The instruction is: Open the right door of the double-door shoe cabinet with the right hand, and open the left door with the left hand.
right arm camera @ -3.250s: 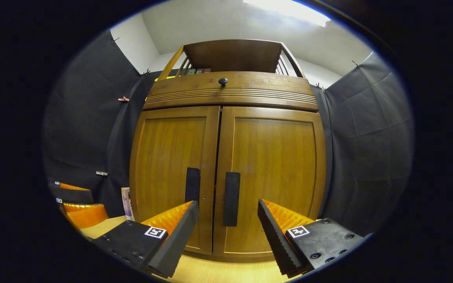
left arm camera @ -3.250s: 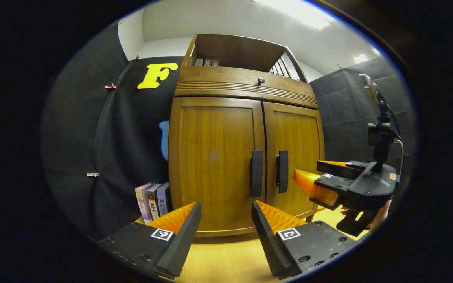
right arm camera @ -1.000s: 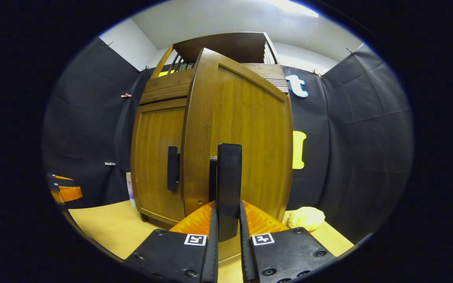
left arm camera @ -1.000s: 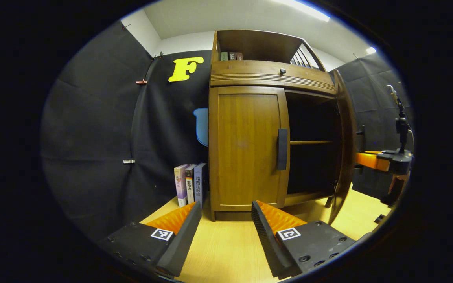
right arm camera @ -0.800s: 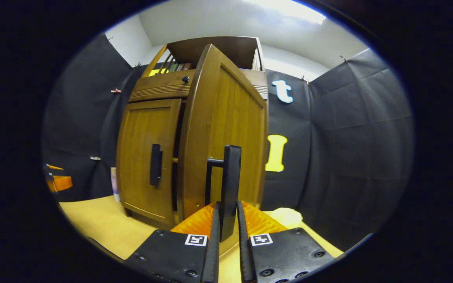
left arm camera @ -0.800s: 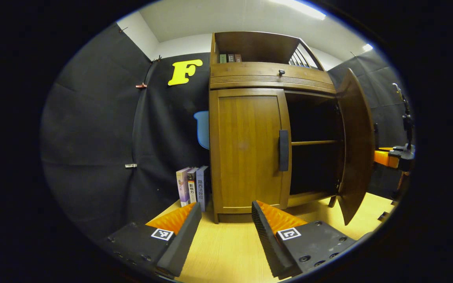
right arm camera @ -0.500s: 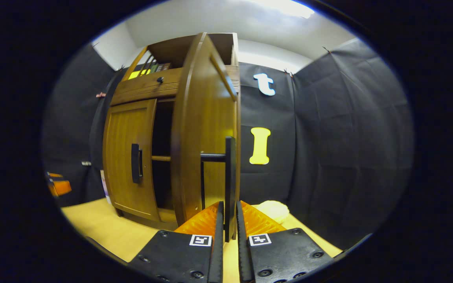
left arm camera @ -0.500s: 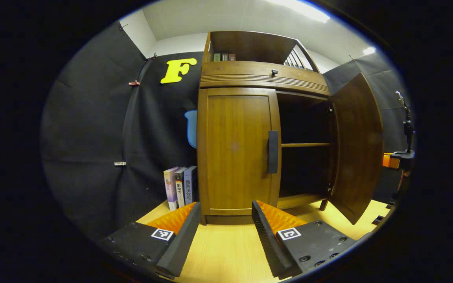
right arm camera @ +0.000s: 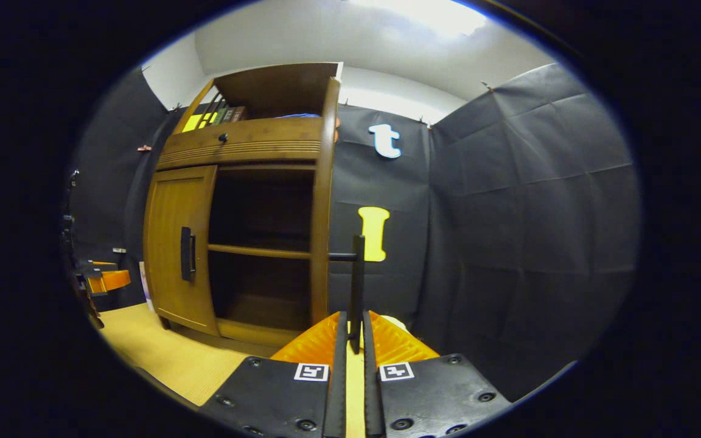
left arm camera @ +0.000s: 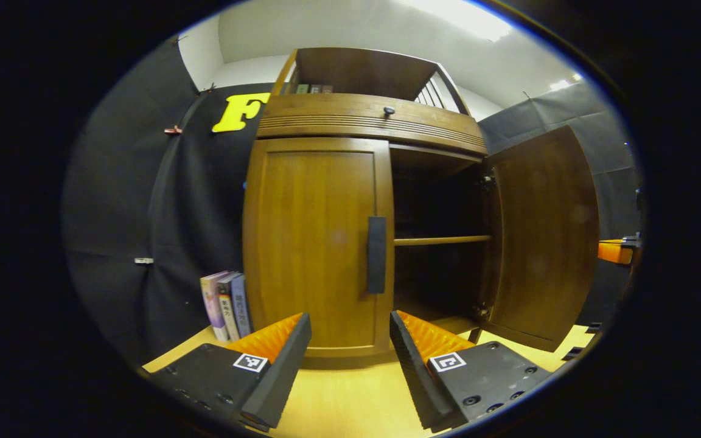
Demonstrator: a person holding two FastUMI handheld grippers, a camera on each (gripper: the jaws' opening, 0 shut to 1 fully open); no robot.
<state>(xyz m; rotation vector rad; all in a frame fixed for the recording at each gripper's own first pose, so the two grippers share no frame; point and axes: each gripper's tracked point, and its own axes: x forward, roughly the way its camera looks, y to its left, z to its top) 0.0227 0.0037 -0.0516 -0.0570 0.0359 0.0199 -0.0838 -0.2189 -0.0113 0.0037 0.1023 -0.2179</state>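
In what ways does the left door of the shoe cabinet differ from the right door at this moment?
The left door is shut flat against the cabinet front; the right door is swung wide open, exposing the dark shelves. The left door's handle is free, with the open left gripper short of it; the right door's handle is clamped by the right gripper. Both are brown wooden panel doors with dark vertical handles.

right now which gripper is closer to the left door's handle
Left. The left gripper sits open just in front of and below the left door's handle; the right gripper is off at the swung-out right door, clamped on its handle.
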